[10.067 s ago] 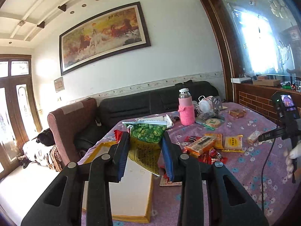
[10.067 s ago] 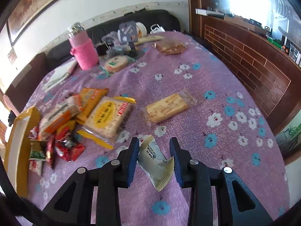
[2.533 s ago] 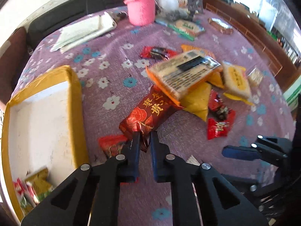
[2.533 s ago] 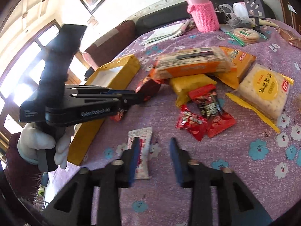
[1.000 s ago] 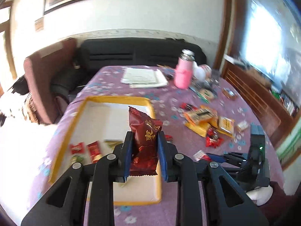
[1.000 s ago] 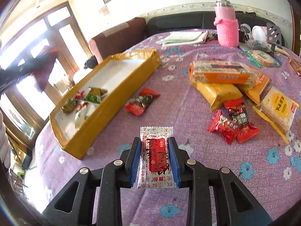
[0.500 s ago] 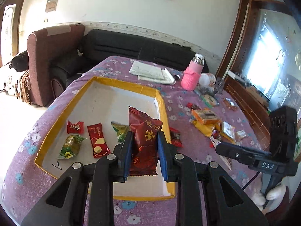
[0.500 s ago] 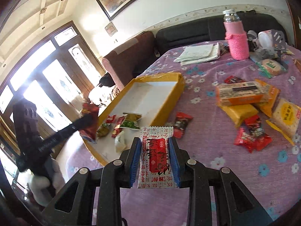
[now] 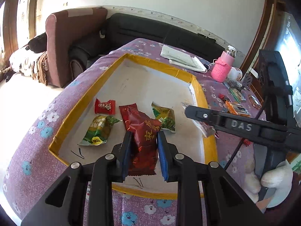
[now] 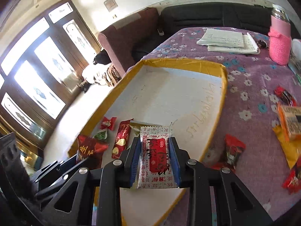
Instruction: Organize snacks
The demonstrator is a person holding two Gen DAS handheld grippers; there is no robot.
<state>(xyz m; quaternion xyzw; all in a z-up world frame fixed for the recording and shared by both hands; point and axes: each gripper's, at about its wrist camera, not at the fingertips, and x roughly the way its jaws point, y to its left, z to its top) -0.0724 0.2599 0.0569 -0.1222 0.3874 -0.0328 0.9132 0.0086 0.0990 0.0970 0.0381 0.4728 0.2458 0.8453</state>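
Note:
My left gripper [image 9: 144,137] is shut on a dark red snack packet [image 9: 144,141] and holds it over the near end of the yellow-rimmed box [image 9: 79,105]. My right gripper [image 10: 154,145] is shut on a white and red wafer packet [image 10: 155,154], over the same box [image 10: 222,101]. The right gripper also shows in the left wrist view [image 9: 190,110], reaching in over the box's right rim. Inside the box lie a small red candy [image 9: 104,106], two green packets [image 9: 98,130] and a long red packet [image 10: 121,139].
Loose snacks lie on the purple flowered cloth right of the box: a red packet [image 10: 232,151], an orange box [image 10: 289,122], yellow packets. A pink-sleeved bottle [image 9: 223,66] and papers [image 9: 183,58] stand at the far end. A sofa and an armchair are behind the table.
Both grippers have come down closer over the near end of the box, each still holding its packet. The right gripper now reaches in over the box's right rim.

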